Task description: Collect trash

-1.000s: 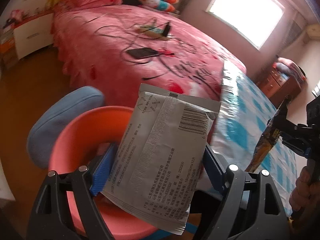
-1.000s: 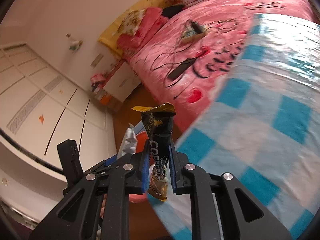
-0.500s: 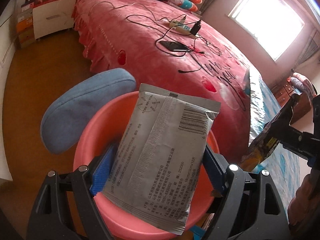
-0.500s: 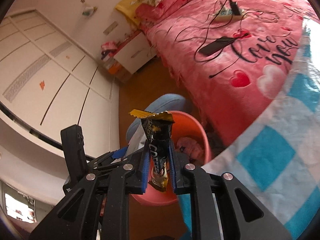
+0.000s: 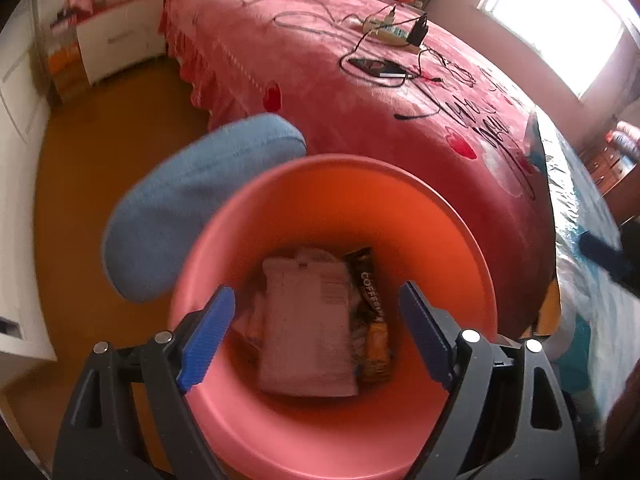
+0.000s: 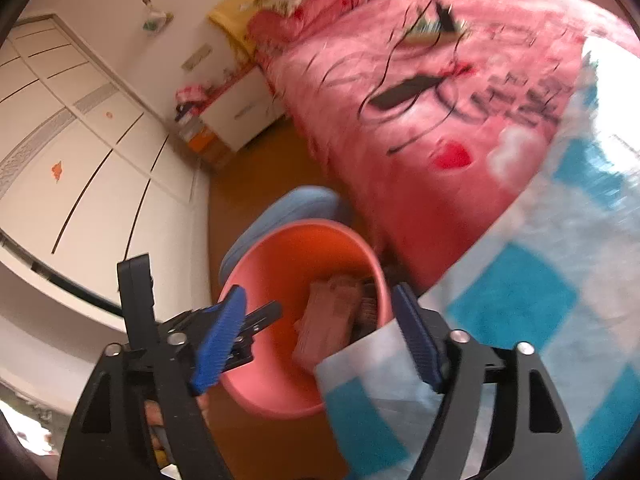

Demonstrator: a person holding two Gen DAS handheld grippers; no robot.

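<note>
1. My left gripper (image 5: 316, 336) fills the bottom of the left view, its blue pads (image 5: 206, 334) spread wide with nothing between them, hanging right above the bin.
2. My right gripper (image 6: 320, 336) sits low in the right view, just as wide apart and holding nothing. A fold of the checked cloth (image 6: 540, 320) lies across the lower right of the frame, close by the right-hand finger.
3. The bin (image 5: 336, 184) takes up the lower centre of the left view. In the right view it (image 6: 256, 360) shows just left of centre, beside the edge of the bed.
4. The trash lies on the bin floor: a pale pouch (image 5: 306, 332) lying flat, and a dark coffee sachet (image 5: 370, 316) touching its right side. More scraps seem to sit under them; blur hides what they are.
5. I judge both wrappers light, thin and limp, with slick film that slides and crumples. Any further one I would pinch by a sealed end or edge, where the film is stiffest.
6. A blue cushion (image 5: 196, 204) sits left of the bin, touching or just behind its rim.
7. The pink bed (image 5: 360, 80) spreads across the upper frame, with a phone (image 5: 376, 68) and a power strip (image 5: 390, 32) on it, joined by cables.
</note>
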